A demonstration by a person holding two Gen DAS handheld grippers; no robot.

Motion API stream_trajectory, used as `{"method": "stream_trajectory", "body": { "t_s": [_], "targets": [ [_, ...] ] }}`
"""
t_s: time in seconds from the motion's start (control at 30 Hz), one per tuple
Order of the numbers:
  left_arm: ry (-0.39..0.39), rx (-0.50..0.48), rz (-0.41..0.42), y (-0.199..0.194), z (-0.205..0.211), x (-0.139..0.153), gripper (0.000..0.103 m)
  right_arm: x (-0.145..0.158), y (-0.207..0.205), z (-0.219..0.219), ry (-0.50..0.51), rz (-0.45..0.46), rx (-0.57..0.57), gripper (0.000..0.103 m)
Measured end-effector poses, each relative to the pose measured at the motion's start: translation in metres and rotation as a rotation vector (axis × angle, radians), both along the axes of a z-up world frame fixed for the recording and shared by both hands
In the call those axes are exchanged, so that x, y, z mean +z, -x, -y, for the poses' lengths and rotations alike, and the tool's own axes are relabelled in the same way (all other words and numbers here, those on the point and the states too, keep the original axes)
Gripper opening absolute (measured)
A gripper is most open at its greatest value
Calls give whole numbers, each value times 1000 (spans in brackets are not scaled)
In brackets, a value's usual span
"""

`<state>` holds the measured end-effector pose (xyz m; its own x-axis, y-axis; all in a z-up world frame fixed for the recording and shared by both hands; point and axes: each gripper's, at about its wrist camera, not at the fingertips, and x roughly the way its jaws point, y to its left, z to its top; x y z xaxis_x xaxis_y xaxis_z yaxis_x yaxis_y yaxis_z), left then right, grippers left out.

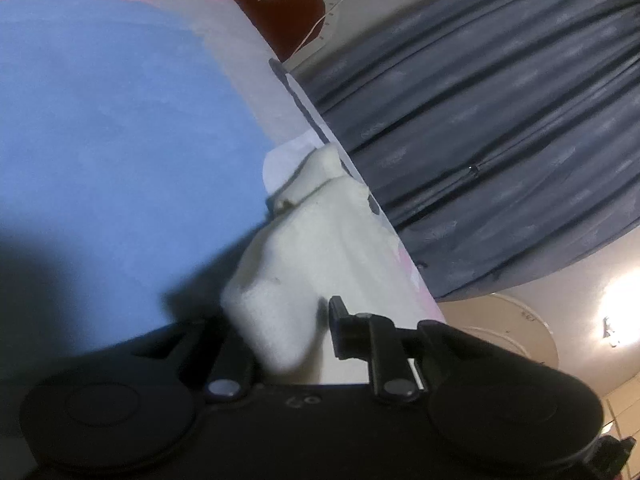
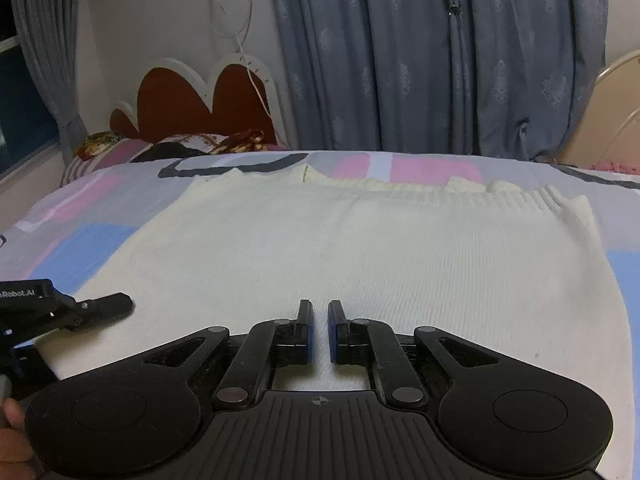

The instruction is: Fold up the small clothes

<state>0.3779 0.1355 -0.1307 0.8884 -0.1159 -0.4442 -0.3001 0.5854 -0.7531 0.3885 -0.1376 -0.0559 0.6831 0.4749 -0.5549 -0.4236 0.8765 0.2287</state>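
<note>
A cream sweater (image 2: 320, 248) is spread flat on a bed (image 2: 80, 216) covered in pink, blue and grey blocks. Bare cover is left along the sweater's left edge and past its far ribbed hem; at the right its corner nearly meets the bed's edge. Beyond the bed, from left to right, a window with a grey curtain, a red scalloped headboard (image 2: 180, 100) with a white cable hanging over it, pillows (image 2: 120, 148), and a long blue-grey curtain (image 2: 420, 60) are seen.

At the sweater's near left edge the left gripper (image 2: 120, 304) is seen. In its own view a bunched fold of the sweater (image 1: 288, 280) is pinched between its narrowed jaws.

The right gripper (image 2: 320, 320) is held over the sweater's near middle, its jaws drawn almost together with only a slit between; whether knit is caught there cannot be told.
</note>
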Motion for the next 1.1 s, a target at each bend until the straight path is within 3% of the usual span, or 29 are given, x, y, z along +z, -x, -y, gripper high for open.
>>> {"method": "stream_trajectory", "body": {
  "t_s": [0.07,0.3,0.43,0.57,0.63,0.7,0.77,0.8,0.83,0.87,0.9,1.0,1.1],
  "targets": [
    [-14,-17,-11,-3,0,5,6,-2,0,-1,5,2,-5,7],
    [-243,-214,69,-17,40,71,6,1,-6,16,-107,-55,-50,5],
    [-383,-375,103,-31,90,105,6,31,6,94,-358,-31,-245,6],
    [-456,-533,104,-45,157,108,6,41,12,168,-426,-37,-351,6],
    [-444,-602,70,-52,188,96,7,44,14,193,-412,-37,-386,6],
    [-423,-719,15,-59,219,79,21,43,19,213,-419,-41,-412,6],
    [-412,-809,-28,-54,244,67,63,42,24,228,-422,-49,-429,7],
    [-422,-832,6,-44,248,68,66,41,27,232,-425,-52,-437,12],
    [-440,-831,46,-35,247,71,66,41,29,235,-429,-56,-438,19],
    [-454,-813,66,-29,241,76,66,41,34,239,-431,-52,-437,45],
    [-444,-783,79,-27,230,81,66,41,38,239,-430,-36,-431,59],
    [-407,-631,112,-36,182,90,66,44,37,227,-435,-36,-370,58],
    [-429,-524,56,-52,145,87,66,44,31,209,-420,-43,-302,50]
  ]
}}
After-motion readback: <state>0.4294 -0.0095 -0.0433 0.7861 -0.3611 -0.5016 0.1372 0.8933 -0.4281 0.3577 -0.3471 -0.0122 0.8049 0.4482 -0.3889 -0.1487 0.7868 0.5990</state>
